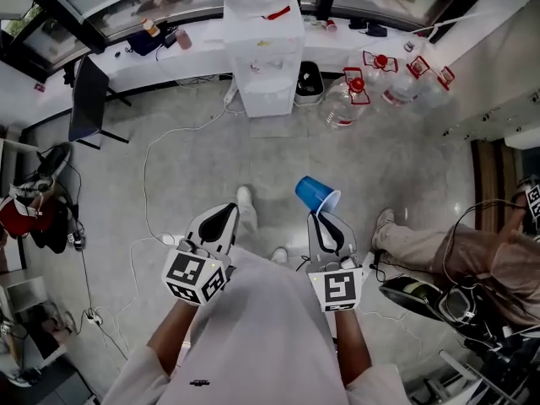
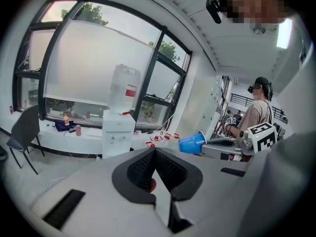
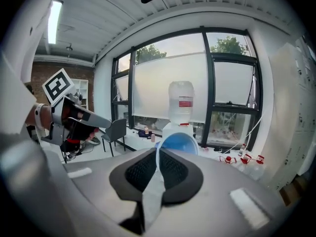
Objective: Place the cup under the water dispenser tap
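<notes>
The right gripper [image 1: 324, 218] pinches the blue cup [image 1: 315, 193] by its rim. The left gripper [image 1: 224, 212] — jaws together — holds nothing.

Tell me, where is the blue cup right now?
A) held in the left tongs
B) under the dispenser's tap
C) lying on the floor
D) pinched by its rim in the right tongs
D: the blue cup is clamped by its rim in the right tongs, well short of the water dispenser.
</notes>
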The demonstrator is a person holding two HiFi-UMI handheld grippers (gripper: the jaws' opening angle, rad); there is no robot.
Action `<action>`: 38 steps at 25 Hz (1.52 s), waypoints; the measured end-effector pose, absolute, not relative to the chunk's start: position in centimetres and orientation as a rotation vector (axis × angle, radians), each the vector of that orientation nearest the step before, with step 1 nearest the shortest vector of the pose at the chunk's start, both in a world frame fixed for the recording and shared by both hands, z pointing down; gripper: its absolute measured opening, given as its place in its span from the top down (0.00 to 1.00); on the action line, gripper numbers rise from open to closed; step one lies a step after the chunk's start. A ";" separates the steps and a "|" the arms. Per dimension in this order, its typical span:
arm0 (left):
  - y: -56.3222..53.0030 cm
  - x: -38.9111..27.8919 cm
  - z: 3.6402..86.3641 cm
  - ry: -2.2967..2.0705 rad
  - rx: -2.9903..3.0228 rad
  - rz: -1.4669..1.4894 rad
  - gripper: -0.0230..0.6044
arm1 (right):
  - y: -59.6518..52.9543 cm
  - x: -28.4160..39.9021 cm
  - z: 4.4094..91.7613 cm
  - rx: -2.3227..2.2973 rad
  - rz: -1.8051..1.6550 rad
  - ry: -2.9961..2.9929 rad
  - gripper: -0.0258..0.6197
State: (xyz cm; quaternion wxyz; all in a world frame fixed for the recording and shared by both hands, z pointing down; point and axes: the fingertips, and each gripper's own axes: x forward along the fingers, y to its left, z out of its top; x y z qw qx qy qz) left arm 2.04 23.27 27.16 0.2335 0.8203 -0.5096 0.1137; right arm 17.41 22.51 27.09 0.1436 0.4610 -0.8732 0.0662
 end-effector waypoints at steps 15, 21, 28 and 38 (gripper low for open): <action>6.6 -5.5 24.9 -1.278 2.325 0.272 0.96 | 5.6 9.8 24.8 1.394 0.164 -2.432 0.92; 2.9 -6.4 23.9 -1.285 2.335 0.260 0.96 | 2.3 9.7 23.5 1.416 0.133 -2.446 0.92; 1.9 -5.4 24.1 -1.326 2.297 0.250 0.96 | 0.8 11.1 23.4 1.377 0.150 -2.461 0.92; 0.6 -3.4 25.4 -1.354 2.251 0.286 0.96 | -1.5 12.6 24.3 1.294 0.149 -2.483 0.92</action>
